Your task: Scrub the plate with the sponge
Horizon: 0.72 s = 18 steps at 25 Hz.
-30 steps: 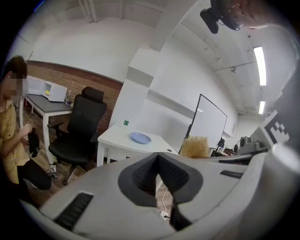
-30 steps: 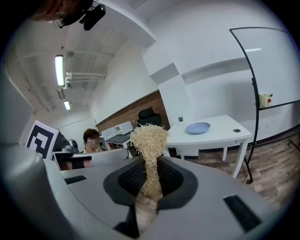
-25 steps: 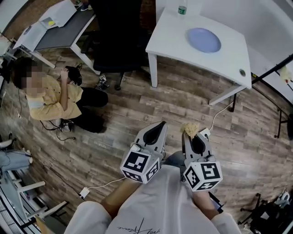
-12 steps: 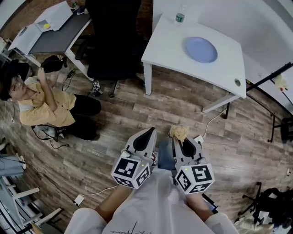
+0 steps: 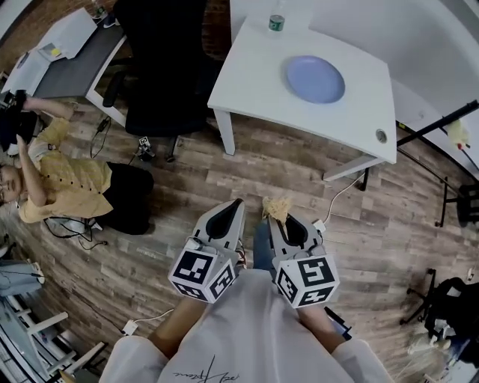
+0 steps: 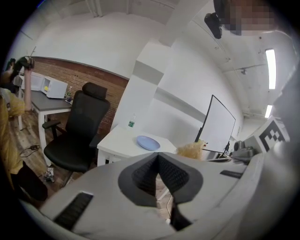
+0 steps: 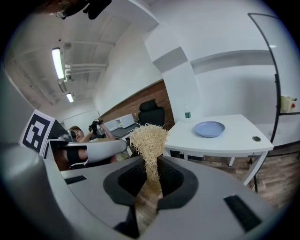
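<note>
Plate [image 5: 313,79] lies loose on the far table [image 5: 247,82]; with the left gripper [image 5: 233,208] closed and empty, the sponge [image 5: 277,207], thinly pinched by the right gripper [image 5: 275,220], could shove it off.

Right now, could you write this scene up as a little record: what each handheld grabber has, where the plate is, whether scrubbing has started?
Left gripper: shut, nothing in it
Right gripper: shut on the sponge, a straw-coloured fibrous tuft
Plate: blue, on the white table, neither gripper touching it
Also on table: a bottle at the far edge
Scrubbing: not yet begun; both grippers are over the wood floor, short of the table
Nearby: black office chair; a person seated on the floor
</note>
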{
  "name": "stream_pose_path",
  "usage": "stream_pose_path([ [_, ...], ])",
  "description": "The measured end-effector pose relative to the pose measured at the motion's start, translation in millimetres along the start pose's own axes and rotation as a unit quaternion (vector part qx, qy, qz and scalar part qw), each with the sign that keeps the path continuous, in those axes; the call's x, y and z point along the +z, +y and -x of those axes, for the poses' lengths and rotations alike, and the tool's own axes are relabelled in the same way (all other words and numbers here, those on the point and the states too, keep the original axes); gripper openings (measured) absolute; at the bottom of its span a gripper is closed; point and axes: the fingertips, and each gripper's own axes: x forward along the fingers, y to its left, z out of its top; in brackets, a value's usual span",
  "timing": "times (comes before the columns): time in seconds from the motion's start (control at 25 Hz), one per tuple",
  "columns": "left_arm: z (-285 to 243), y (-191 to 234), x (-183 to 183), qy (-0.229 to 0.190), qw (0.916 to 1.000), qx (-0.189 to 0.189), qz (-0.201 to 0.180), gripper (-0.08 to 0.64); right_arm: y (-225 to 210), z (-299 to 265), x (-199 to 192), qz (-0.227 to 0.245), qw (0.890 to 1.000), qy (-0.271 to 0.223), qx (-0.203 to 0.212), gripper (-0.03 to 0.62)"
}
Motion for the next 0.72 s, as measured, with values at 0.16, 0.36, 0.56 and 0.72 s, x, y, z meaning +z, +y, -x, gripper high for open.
stream_pose_path([
  [0.16,-44,-3,8,0.010,0.9999,-0.006,-0.002,-0.009,-26,-24,14,0.009,1.000,0.017,0.017,0.044],
  [0.36,-94,-6,16,0.023,0.9994,-0.023,0.012,-0.009,-68,-50,32,0.016,0.999,0.038,0.033,0.044],
  [0.56,-143,-1,21,0.045,0.9988,-0.012,0.017,-0.008,-106,-75,49,0.028,0.997,0.057,0.048,0.043],
  [0.72,-175,1,31,0.056,0.9979,-0.016,0.029,-0.008,-133,-92,63,0.034,0.996,0.064,0.051,0.044],
])
